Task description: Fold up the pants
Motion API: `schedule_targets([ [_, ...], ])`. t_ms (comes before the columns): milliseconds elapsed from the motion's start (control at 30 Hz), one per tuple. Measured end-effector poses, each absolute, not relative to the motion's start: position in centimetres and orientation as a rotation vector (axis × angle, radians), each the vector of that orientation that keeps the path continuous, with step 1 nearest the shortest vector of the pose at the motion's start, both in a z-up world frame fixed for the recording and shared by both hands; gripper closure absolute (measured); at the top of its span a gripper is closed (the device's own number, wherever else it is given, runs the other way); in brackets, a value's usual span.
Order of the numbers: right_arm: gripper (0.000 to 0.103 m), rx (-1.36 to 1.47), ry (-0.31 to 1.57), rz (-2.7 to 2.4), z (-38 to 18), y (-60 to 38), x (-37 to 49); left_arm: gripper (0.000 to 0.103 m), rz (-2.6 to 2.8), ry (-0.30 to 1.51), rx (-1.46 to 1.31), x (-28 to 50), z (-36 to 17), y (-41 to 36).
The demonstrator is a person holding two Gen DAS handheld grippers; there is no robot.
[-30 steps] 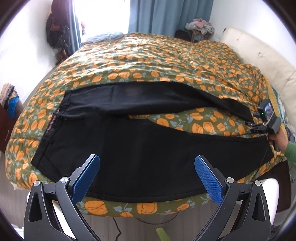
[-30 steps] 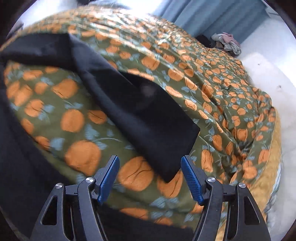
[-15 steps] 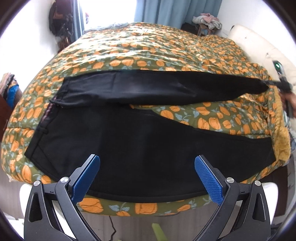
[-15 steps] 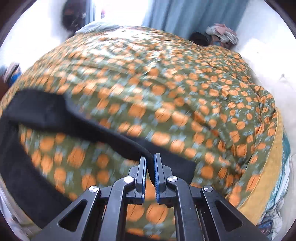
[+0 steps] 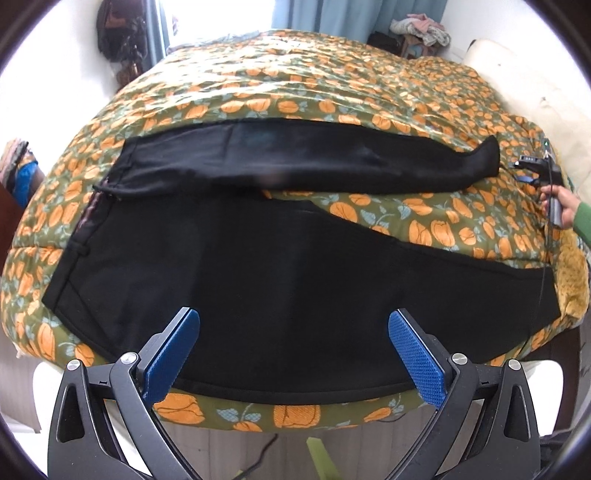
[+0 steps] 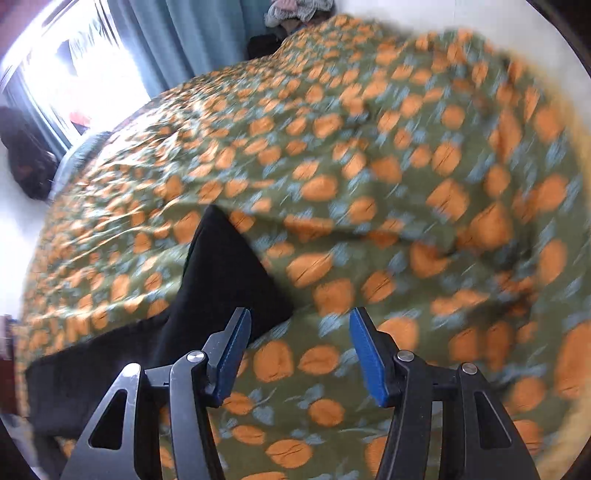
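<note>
Black pants (image 5: pixel 280 280) lie spread on a bed with an orange-flower green cover (image 5: pixel 332 88), waistband at the left, legs running right. The far leg (image 5: pixel 303 162) lies stretched out, its cuff (image 5: pixel 487 158) at the right. My left gripper (image 5: pixel 291 350) is open and empty, above the near leg at the bed's front edge. My right gripper (image 6: pixel 299 350) is open and empty, just right of the far leg's cuff (image 6: pixel 225 273); it also shows in the left wrist view (image 5: pixel 535 168), hand-held beside the cuff. The right wrist view is motion-blurred.
A white headboard (image 5: pixel 524 85) runs along the right. Blue curtains (image 5: pixel 351 14) and a bright window are at the back, with a clothes pile (image 5: pixel 421 27) on a stool. A dark bag (image 5: pixel 118 40) hangs at the back left. A cable (image 5: pixel 543 266) trails near the bed's right corner.
My right gripper closed on the far leg's cuff, pulled it out to the right, then opened and let it go. The far leg now lies straighter. My left gripper stayed open.
</note>
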State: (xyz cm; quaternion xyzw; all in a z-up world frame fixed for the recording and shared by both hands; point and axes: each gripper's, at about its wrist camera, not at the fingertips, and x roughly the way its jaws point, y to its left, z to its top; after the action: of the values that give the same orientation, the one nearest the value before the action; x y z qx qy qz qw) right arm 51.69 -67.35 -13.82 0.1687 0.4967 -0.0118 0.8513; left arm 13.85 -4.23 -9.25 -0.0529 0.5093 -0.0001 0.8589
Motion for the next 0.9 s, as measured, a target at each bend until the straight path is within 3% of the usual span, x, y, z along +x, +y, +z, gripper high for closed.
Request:
schedule_targets([
  [233,0.047,0.553,1.007,0.041,-20.6,-67.0,52.7,0.001,0.014,1.084,-0.043,14.4,-9.7,-5.2],
  [400,0.047,0.554,0.884,0.002,-20.5,-67.7,53.1,0.001,0.020,1.107,-0.031,14.7,-10.3,-5.5],
  [633,0.048,0.453,0.973,0.185,-20.7,-66.2,56.3,0.001,0.005,1.137,-0.016,15.1,-11.1,-6.3],
  [700,0.066,0.412,1.029,0.205,-20.7,-65.8,56.6,0.001,-0.011,1.130,-0.002,15.6,-11.3,-6.3],
  [733,0.085,0.393,1.066,0.221,-20.5,-65.7,56.5,0.001,-0.016,1.113,0.015,16.3,-11.2,-6.1],
  [900,0.086,0.334,1.072,0.251,-16.5,-65.8,52.8,0.001,0.034,0.985,0.087,22.6,-10.7,-3.1],
])
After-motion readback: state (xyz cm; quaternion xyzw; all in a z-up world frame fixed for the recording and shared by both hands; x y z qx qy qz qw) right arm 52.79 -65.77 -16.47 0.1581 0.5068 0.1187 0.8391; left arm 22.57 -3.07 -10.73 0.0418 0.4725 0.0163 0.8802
